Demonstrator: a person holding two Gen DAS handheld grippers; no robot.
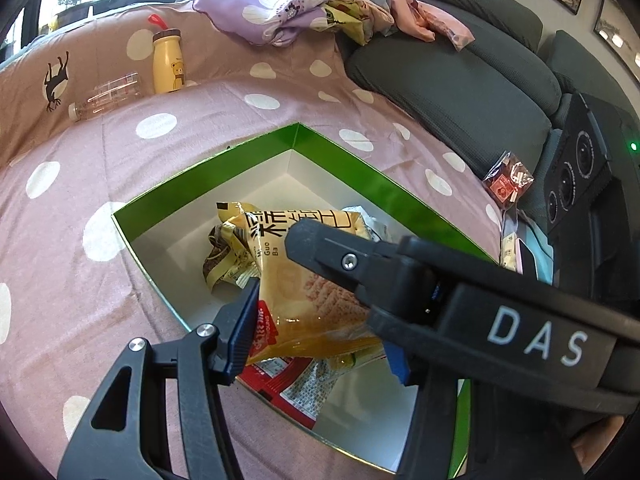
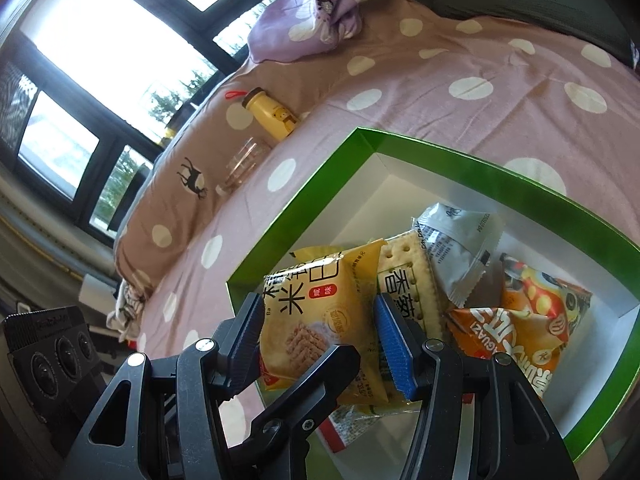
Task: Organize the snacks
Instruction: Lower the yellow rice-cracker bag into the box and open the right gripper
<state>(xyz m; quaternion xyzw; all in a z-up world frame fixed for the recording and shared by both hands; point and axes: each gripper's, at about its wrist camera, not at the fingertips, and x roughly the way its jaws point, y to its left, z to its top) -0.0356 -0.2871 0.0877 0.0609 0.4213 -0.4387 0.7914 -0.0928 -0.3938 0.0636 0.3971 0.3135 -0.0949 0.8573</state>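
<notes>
Right hand-held gripper [image 2: 316,344]: we find its blue-padded fingers [image 2: 394,350] set to either side of a yellow crinkled plastic packet of rice crackers [image 2: 320,312]. Pads sit against or just beside the packet's edges; we judge it grasped, held over the near end of the box.

Left hand-held gripper [image 1: 320,328]: the same yellow packet [image 1: 304,292] stands between its fingers, but the right gripper's black body crosses the view and hides the far finger. We cannot tell whether it is clenched.

Container: a shallow green cardboard box with white inside [image 2: 532,196], lying on a pink bedsheet with white polka dots [image 2: 460,60]. It holds:
- a pale cracker packet printed with square biscuits [image 2: 412,276], just beside the yellow one;
- a silver-grey foil sachet [image 2: 460,248];
- an orange snack bag [image 2: 516,320];
- a red-and-white packet [image 1: 288,380] underneath;
- a brown-and-cream wrapper [image 1: 224,256].

Outside the box: a small red clear-wrapped snack [image 1: 508,180] by the grey sofa cushion [image 1: 460,92], well apart from the box.

Elsewhere on the bed: a yellow bear-print bottle [image 1: 168,60], a clear plastic bottle lying on its side [image 1: 108,96], a lilac floral bundle of cloth [image 1: 272,12].

Step in hand, as we judge it: placing the yellow packet into the box. The next move calls for lowering it onto free white floor and letting go, then fetching the red snack.
</notes>
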